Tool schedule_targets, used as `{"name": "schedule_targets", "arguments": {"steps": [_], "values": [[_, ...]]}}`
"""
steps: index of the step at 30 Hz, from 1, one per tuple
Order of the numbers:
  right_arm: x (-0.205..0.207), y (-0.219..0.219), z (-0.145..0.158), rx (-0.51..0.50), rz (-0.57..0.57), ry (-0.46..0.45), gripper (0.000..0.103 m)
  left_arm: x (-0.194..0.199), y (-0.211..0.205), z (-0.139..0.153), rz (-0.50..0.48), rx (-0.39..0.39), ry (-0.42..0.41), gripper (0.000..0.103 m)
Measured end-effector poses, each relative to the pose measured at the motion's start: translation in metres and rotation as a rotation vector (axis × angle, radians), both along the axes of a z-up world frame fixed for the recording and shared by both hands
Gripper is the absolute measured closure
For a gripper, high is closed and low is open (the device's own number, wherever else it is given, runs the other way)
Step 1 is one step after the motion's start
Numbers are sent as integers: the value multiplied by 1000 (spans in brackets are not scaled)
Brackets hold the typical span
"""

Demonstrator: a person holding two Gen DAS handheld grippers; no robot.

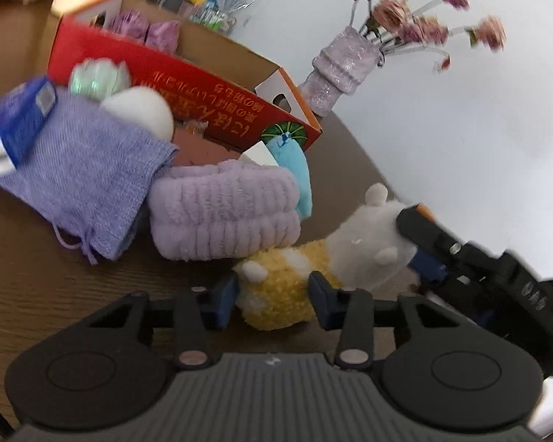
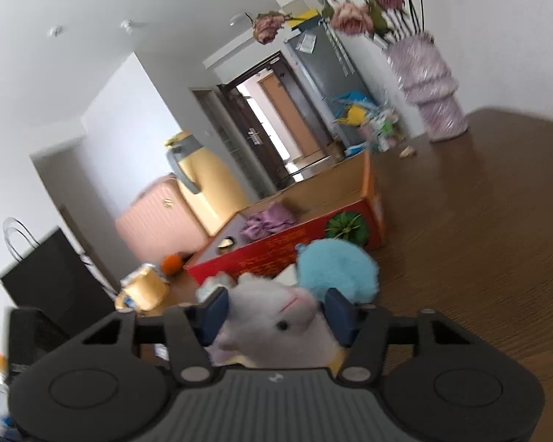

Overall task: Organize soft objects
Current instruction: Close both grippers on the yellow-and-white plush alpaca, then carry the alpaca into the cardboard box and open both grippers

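Observation:
A plush toy lies on the brown table, its yellow body (image 1: 276, 305) toward me and its white head (image 2: 272, 320) toward the right. My left gripper (image 1: 272, 294) is shut on the yellow body, with a blue pad on each side pressing into the fur. My right gripper (image 2: 276, 316) is shut on the white head; it also shows in the left wrist view as black fingers (image 1: 416, 228) on that head. Behind lie a lilac fluffy cloth (image 1: 221, 213), a purple knit pouch (image 1: 84, 169) and a blue plush (image 2: 335, 269). A red cardboard box (image 2: 269, 254) stands open, with purple cloths (image 2: 269, 221) inside.
A lilac vase (image 2: 431, 92) with dried flowers stands at the back of the wooden table (image 2: 461, 258). A white ball (image 1: 140, 110), a pale green item (image 1: 96, 77) and a blue carton (image 1: 18, 125) crowd the box's front. A yellow jug (image 2: 202, 180) and an orange (image 2: 171, 263) stand beyond the box.

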State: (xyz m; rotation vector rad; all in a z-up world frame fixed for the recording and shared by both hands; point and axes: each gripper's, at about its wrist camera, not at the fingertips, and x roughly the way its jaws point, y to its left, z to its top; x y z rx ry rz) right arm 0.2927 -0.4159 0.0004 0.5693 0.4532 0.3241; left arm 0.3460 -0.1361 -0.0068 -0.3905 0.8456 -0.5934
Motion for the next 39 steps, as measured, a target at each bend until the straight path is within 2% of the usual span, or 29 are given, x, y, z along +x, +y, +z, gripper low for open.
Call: {"name": "schedule_targets", "arguments": {"steps": [2,6,10,17,22,26,31,34,39], "values": [[4,-2,-3,31,1,8,55,7,6,-6,6,-54,42,66],[0,0,1,42,11,16,57,7,11,-5,10,-75,54,68],[-14,6,10,28,9,2,57,-6,12,4,1,-54,28,68],[-36,10,32,41,6,-44,57,-30,22,24,3,-79,-12,69],[-12,8,61,49,-4,-100,57,-16,27,55,-10,-97,-71,69],[49,-1,90,51,-15,-122,57,36,21,88,-27,-106,-101,69],[152,-6,119,-14,-21,-125,58,132,-2,121,-19,-75,-112,69],[215,-12,117,-53,-30,-98,58,198,-14,121,-10,-83,-75,69],[314,-27,81,-70,-25,-18,58,299,-33,89,-6,-49,14,66]]}}
